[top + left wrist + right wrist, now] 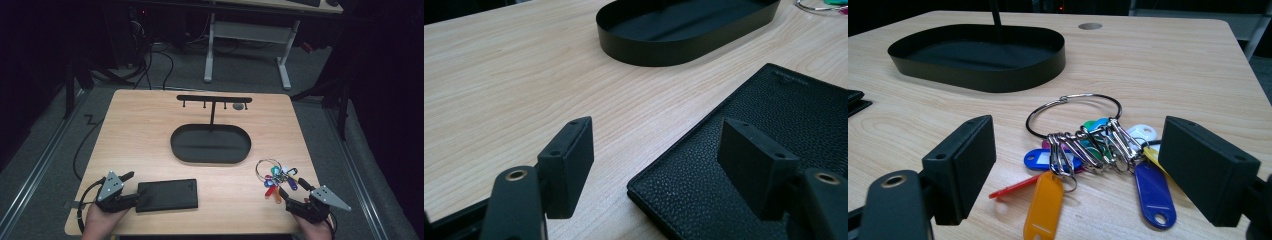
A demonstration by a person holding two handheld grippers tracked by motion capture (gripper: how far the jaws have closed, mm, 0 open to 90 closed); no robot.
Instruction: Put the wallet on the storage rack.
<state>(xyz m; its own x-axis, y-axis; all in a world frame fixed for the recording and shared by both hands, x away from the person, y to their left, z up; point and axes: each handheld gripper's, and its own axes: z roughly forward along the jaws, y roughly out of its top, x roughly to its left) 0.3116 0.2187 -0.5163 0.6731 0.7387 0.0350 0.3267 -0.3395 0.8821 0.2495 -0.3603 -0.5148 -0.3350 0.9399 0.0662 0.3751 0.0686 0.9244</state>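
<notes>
Key ring point(276, 175) lies at four o'clock on the worktop point(150, 135), wallet point(167, 194) at seven. We find the right gripper point(1078, 165) and left gripper point(659, 160) released, approaching. Next, we judge: closing squarely on each.

Black oval tray point(210, 143) with hook stand point(214, 99) mid-table.
</notes>
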